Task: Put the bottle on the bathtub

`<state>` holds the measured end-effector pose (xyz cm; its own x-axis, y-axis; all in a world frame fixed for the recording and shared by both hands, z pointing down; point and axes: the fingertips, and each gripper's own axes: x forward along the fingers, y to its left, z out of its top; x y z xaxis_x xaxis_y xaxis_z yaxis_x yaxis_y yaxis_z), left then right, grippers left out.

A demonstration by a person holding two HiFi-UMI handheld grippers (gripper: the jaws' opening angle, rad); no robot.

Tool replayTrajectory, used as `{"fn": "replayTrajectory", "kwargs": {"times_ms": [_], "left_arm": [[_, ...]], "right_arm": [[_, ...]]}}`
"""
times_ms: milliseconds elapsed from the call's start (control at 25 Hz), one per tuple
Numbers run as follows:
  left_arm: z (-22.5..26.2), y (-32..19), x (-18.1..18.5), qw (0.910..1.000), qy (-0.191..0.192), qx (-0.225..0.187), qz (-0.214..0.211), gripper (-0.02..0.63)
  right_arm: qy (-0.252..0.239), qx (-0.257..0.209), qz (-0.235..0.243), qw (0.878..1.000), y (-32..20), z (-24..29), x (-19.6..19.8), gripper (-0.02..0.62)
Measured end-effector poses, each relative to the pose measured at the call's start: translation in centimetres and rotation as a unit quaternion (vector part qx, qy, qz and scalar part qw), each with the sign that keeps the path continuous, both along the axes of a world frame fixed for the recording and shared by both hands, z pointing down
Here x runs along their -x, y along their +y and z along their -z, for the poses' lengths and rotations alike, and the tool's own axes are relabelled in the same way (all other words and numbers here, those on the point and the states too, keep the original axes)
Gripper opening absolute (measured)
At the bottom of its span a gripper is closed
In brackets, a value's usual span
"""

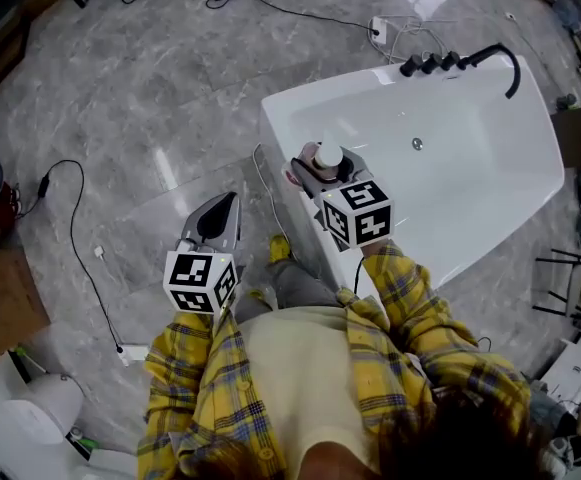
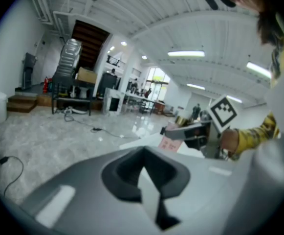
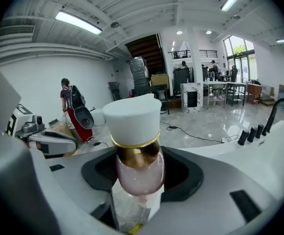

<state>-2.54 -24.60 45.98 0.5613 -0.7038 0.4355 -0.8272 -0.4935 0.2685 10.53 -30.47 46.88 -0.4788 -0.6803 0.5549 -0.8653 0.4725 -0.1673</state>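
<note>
As the head view looks steeply down, the person's right arm, in a yellow plaid sleeve (image 1: 410,298), stretches forward so that the right gripper (image 1: 327,168) sits over the near corner of the white bathtub (image 1: 470,168). Its 2 jaws are closed on the bottle (image 1: 328,154), whose white cap faces up at the camera. Whether the bottle's base touches the rim cannot be told. The left arm is bent closer to the body. The left gripper (image 1: 228,208) points forward over the grey marble floor (image 1: 120,98), near the tub's outer wall.

From the left gripper view, the left gripper (image 2: 146,180) has its 2 jaws pressed together along a closed seam, with nothing between them. Beyond, to the right, the right gripper (image 2: 188,133) is held out level.

Seen from the right gripper view, the right gripper (image 3: 132,207) clamps the bottle (image 3: 134,131) low on its body, and the bottle stands upright. It has a round white cap, a gold band beneath it and a clear pink, rounded shoulder. The bathtub (image 3: 273,151) rim runs along the right, carrying a black tap (image 3: 278,106).
</note>
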Motion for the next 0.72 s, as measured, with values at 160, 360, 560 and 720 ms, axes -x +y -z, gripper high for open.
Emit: {"fn": "replayTrajectory", "kwargs": {"times_ms": [160, 360, 560, 720], "left_arm": [[-1.2, -1.4, -0.6, 1.0000, -0.002, 0.004, 0.001, 0.008], [-2.1, -2.9, -1.8, 1.0000, -0.001, 0.004, 0.001, 0.008], [-2.7, -3.9, -2.2, 1.0000, -0.007, 0.004, 0.000, 0.007], [-3.2, -4.8, -1.5, 0.9998, -0.010, 0.007, 0.013, 0.008]], "right_arm": [[0.001, -0.004, 0.000, 1.000, -2.5, -0.9, 0.0, 0.232], [0.010, -0.012, -0.002, 1.000, -5.6, -2.1, 0.1, 0.232], [0.018, -0.022, -0.009, 1.000, -8.9, -3.2, 0.0, 0.232], [0.018, -0.023, -0.020, 0.999, -11.4, -4.2, -0.2, 0.232]]}}
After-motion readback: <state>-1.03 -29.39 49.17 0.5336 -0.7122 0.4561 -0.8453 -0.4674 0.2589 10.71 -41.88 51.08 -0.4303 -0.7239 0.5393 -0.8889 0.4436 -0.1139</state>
